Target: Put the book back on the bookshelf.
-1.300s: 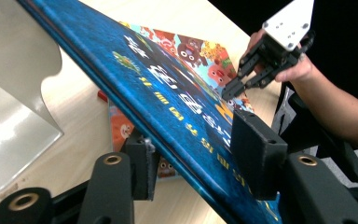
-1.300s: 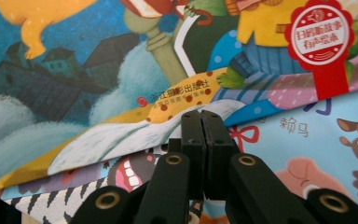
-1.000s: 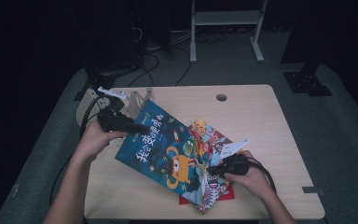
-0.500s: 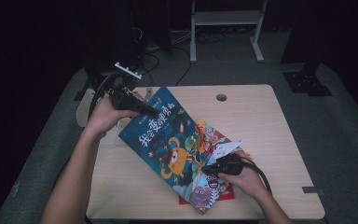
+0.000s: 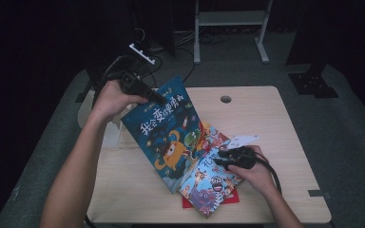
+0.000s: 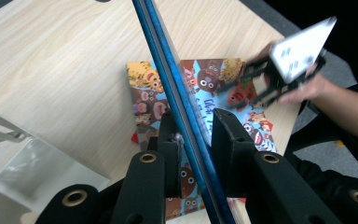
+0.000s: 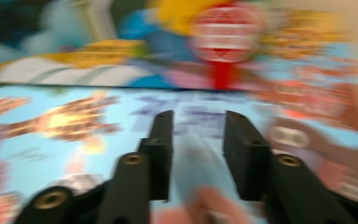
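1. Left gripper (image 6: pixel 193 140): jaws have just been closing and now stand clamped on the top edge of the dark blue picture book with a yellow monster on its cover (image 5: pixel 164 133). In the left gripper view the book's edge runs straight up between the two black jaws.
2. That book hangs tilted, upper corner raised at the table's back left, lower corner down on the stack.
3. Right gripper (image 5: pixel 225 159): jaws have just been opening and now stand apart, nothing between them. In the right gripper view they hover just over the light blue picture book with cartoon animals (image 7: pixel 74 140).
4. The light blue book lies flat near the front of the pale wooden table (image 5: pixel 266 118), on a red sheet (image 5: pixel 230 197).
5. A clear plastic rack (image 5: pixel 109 137) stands at the table's left edge, beside the left forearm.
6. Step in hand, by judgement: lifting the top book clear of the stack.
7. Next move likely calls for swinging it toward the rack, grip held firm so the thin edge does not slip.
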`<state>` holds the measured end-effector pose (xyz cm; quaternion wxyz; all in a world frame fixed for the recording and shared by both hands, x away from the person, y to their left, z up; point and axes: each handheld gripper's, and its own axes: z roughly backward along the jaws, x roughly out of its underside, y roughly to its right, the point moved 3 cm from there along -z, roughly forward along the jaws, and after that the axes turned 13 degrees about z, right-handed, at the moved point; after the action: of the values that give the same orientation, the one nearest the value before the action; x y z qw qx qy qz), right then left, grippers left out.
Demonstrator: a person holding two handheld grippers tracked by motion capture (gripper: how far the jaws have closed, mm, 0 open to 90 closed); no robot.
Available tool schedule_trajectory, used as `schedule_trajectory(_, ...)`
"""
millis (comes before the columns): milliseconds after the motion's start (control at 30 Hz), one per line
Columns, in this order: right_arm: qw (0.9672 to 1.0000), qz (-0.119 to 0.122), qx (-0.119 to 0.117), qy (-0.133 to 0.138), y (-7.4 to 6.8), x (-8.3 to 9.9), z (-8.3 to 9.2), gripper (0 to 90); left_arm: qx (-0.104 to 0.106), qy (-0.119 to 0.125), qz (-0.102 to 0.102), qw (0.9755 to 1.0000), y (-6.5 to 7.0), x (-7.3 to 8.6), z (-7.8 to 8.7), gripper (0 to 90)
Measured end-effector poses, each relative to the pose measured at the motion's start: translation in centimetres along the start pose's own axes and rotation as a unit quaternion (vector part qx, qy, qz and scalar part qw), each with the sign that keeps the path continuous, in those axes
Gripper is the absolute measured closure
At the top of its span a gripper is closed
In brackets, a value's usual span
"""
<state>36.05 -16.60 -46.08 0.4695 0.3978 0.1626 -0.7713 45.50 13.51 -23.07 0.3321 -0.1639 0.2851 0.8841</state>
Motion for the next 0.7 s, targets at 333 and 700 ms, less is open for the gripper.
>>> schedule_trajectory(333, 0.9832, -0.099, 0.151, -0.023, 7.9, 4.6, 2.8, 39.1, 0.002, -0.020, -0.014, 0.9997, 1.7, -1.6, 0.9, 80.5)
schedule_trajectory(700, 0.9616, -0.164, 0.213, -0.055, 12.0, 8.7, 3.7, 29.1, -0.046, -0.042, -0.042, 0.9972, 3.3, -2.1, 1.5, 82.5)
